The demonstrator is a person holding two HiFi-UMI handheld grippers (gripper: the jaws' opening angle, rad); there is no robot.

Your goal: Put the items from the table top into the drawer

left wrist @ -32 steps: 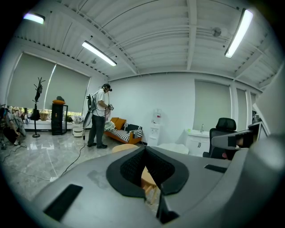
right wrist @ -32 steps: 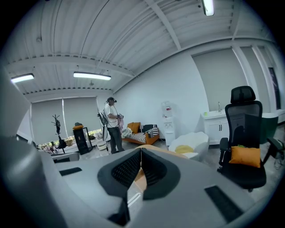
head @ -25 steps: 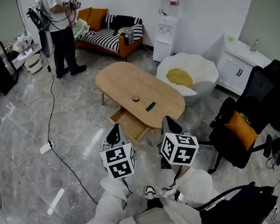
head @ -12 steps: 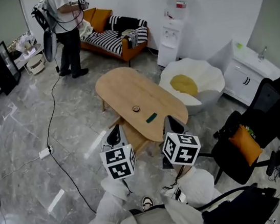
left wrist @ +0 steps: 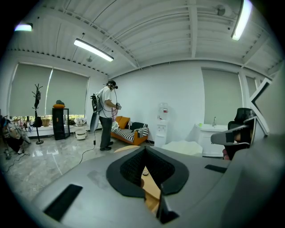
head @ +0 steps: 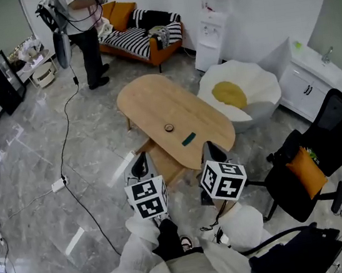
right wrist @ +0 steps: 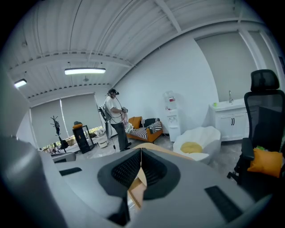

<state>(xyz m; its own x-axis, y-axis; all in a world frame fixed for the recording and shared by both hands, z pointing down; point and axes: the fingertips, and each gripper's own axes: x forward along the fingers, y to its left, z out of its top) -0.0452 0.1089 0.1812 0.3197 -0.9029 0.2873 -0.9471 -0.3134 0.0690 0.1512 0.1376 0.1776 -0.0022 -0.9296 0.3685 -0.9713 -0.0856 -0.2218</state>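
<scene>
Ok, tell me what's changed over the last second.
The left hand-held gripper and right hand-held gripper have moved closer to the table and its open drawer. Nothing was taken or let go: both stay shut and empty. The round item and green item still lie on the tabletop.

Beyond the left gripper [head: 139, 166], a round item [head: 169, 127] and a dark flat item [head: 188, 139] are appearing too small to identify; that gripper is partly covering the drawer [head: 168, 168].
</scene>
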